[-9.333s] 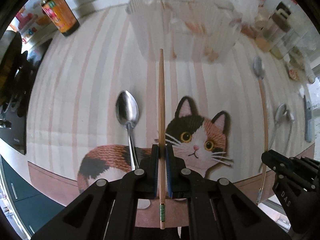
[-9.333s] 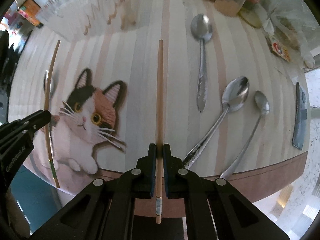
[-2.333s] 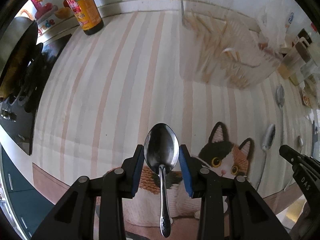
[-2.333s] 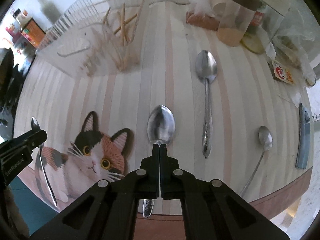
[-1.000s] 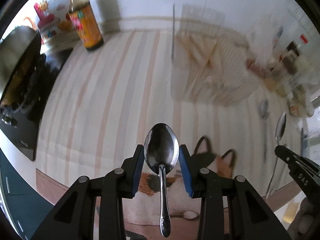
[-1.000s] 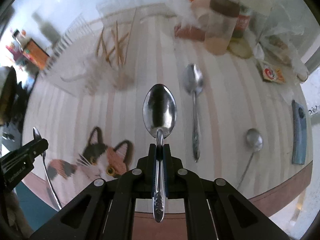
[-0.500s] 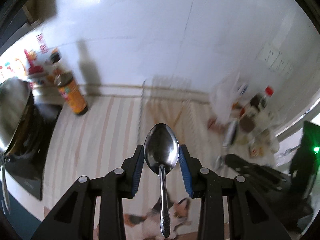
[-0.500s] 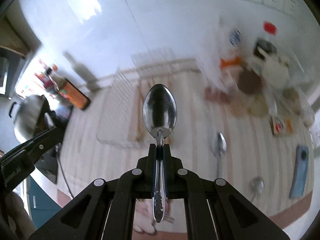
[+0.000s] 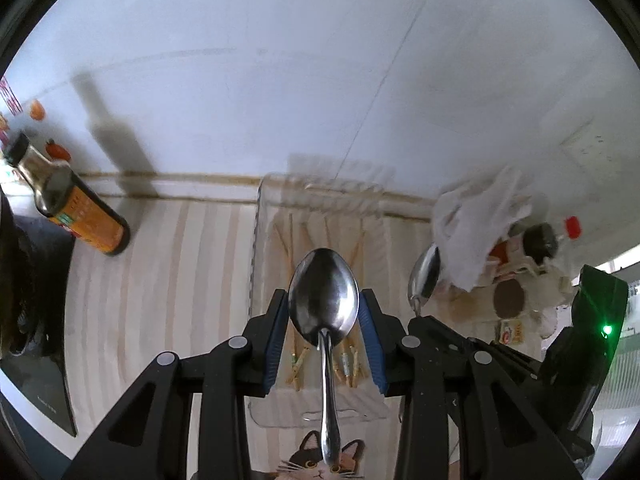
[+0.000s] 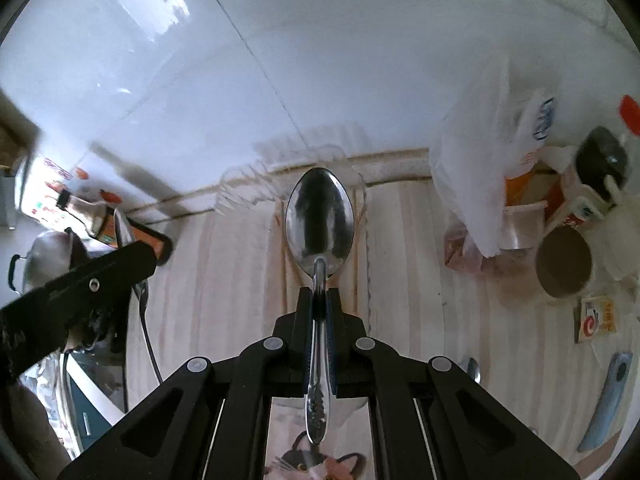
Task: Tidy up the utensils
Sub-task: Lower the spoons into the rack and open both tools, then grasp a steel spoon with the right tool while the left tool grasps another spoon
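Observation:
My left gripper (image 9: 324,312) is shut on a steel spoon (image 9: 323,296), gripping the bowl by its edges, held high above the counter. My right gripper (image 10: 319,300) is shut on a second steel spoon (image 10: 319,220) by its handle, bowl pointing forward. Both hang above a clear plastic organizer box (image 9: 256,248) that holds several wooden chopsticks (image 9: 289,256); the box also shows in the right wrist view (image 10: 240,196). The right gripper's spoon shows at the right of the left wrist view (image 9: 425,276). One spoon (image 10: 473,370) lies on the striped mat.
A sauce bottle (image 9: 76,216) stands at the back left by a dark stove (image 9: 32,320). Jars, a white plastic bag (image 10: 492,128) and a brown-lidded cup (image 10: 564,268) crowd the back right. A blue remote (image 10: 608,404) lies at the right. A cat picture (image 9: 320,464) marks the mat.
Both grippers have lifted their spoons off the mat and risen, tilting toward the wall and moving over the organizer box. The two grippers have come closer together.

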### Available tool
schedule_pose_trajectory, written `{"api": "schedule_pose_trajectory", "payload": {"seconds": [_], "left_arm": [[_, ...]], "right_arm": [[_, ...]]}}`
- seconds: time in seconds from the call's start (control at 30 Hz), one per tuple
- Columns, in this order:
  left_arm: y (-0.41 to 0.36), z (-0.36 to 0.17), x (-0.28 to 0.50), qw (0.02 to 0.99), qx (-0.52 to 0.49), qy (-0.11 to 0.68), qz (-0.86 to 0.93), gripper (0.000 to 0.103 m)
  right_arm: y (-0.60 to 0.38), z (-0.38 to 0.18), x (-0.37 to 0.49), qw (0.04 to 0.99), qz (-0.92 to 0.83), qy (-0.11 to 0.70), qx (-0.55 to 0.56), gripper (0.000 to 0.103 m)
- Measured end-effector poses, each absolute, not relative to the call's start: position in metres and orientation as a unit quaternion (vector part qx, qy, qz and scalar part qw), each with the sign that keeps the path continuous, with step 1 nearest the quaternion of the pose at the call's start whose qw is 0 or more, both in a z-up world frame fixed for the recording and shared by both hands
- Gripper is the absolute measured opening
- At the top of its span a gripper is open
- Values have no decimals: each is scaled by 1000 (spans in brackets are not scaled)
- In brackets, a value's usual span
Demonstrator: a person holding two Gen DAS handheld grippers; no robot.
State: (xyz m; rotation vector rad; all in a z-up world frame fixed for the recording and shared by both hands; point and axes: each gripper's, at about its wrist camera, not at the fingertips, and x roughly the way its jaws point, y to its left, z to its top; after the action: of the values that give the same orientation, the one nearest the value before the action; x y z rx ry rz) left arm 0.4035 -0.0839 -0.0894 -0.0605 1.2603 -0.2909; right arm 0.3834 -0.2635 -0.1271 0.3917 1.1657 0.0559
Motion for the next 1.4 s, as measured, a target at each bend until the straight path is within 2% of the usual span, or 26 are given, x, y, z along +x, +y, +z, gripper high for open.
{"api": "schedule_pose_trajectory", "payload": {"seconds": [0.07,0.2,0.27,0.37,0.43,0.47,0.53,0.57,0.63,0.7,0.9,1.1,1.17,1.2,1.23,1.27,1.4], "left_arm": [[-83,-94,404,798,-25,589,-125,33],[-76,-94,386,814,-10,571,-103,37],[-72,-92,375,826,5,558,-83,49],[-71,-87,351,844,27,531,-63,61],[-72,-85,335,854,38,516,-56,65],[-74,-84,326,858,43,510,-50,78],[-78,-85,312,864,47,499,-46,93],[-82,-86,304,867,46,493,-48,96],[-95,-91,292,867,49,492,-60,103],[-115,-104,281,859,63,503,-77,103],[-176,-153,247,829,125,538,-89,103],[-200,-197,226,798,169,573,-84,103],[-202,-206,224,790,168,584,-79,103],[-203,-209,223,787,165,589,-78,103],[-205,-213,223,785,161,594,-77,103],[-207,-216,223,781,156,600,-79,103],[-225,-231,230,763,132,626,-94,102]], "right_arm": [[-265,-143,392,797,31,571,195,7],[-276,-146,386,801,23,563,200,11],[-287,-141,376,807,14,553,205,12],[-307,-132,355,818,-9,535,208,13],[-325,-124,330,829,-31,519,208,25],[-336,-122,314,831,-44,512,211,28],[-354,-120,289,832,-63,506,217,35],[-363,-122,276,832,-73,504,222,37],[-386,-131,241,826,-102,501,237,48],[-405,-145,210,815,-128,506,251,51],[-441,-212,144,759,-178,553,295,51],[-441,-279,120,714,-168,591,335,51],[-434,-292,122,713,-155,596,336,48],[-430,-297,126,715,-150,599,328,42],[-424,-295,129,730,-156,594,300,21],[-417,-295,135,739,-147,597,277,5],[-413,-293,147,746,-151,603,241,4]]}}
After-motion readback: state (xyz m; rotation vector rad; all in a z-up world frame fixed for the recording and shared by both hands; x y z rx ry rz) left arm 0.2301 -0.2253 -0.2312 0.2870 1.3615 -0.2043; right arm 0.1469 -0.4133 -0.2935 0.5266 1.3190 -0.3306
